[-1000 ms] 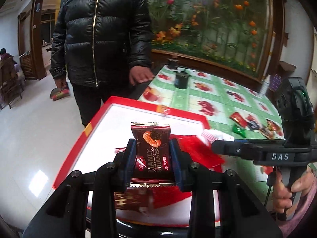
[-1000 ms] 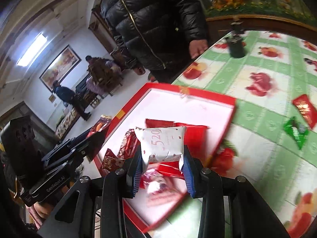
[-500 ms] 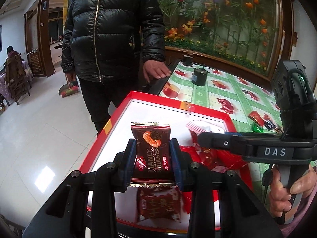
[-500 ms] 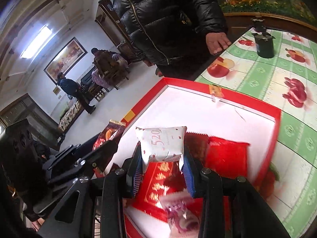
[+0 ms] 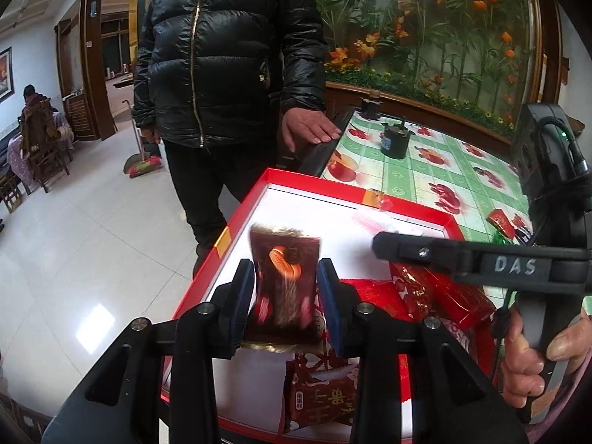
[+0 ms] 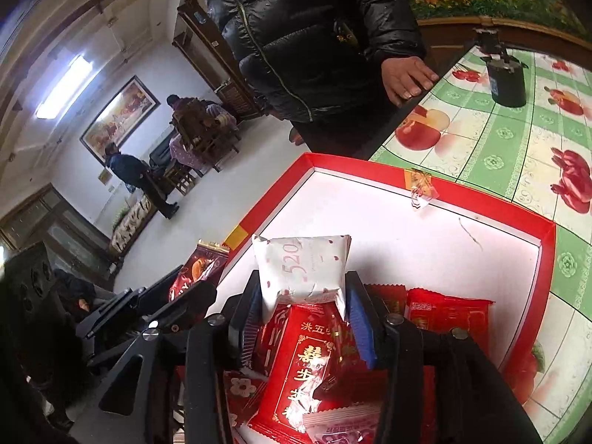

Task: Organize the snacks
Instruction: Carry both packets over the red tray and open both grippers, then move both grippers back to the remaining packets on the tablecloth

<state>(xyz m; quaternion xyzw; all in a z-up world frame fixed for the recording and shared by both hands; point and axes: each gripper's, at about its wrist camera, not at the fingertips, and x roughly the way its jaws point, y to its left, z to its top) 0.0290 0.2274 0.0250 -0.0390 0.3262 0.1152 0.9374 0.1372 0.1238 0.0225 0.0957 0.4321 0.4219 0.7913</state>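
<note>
My left gripper point(image 5: 285, 303) stands over the near left part of a red box point(image 5: 236, 218) with a white floor. A brown chocolate packet point(image 5: 285, 281) sits between its jaws, blurred and tilted, with a small gap on the right side. My right gripper point(image 6: 301, 318) is shut on a white packet printed "520" point(image 6: 301, 268) above several red snack packets point(image 6: 303, 366) in the box point(image 6: 547, 244). The right gripper's body point(image 5: 481, 262) crosses the left wrist view on the right. The left gripper with the brown packet point(image 6: 199, 266) shows at the left of the right wrist view.
A person in a black jacket point(image 5: 222, 55) stands at the table's far left corner, hand on its edge point(image 5: 307, 125). A dark cup point(image 5: 396, 144) stands on the green fruit-print tablecloth point(image 5: 444, 174). Loose snacks point(image 5: 501, 222) lie on the table right of the box.
Both grippers have moved further over the box. The brown packet in the left gripper is now blurred, tilted and slipping as the jaws widen. The right gripper still holds the white packet.
</note>
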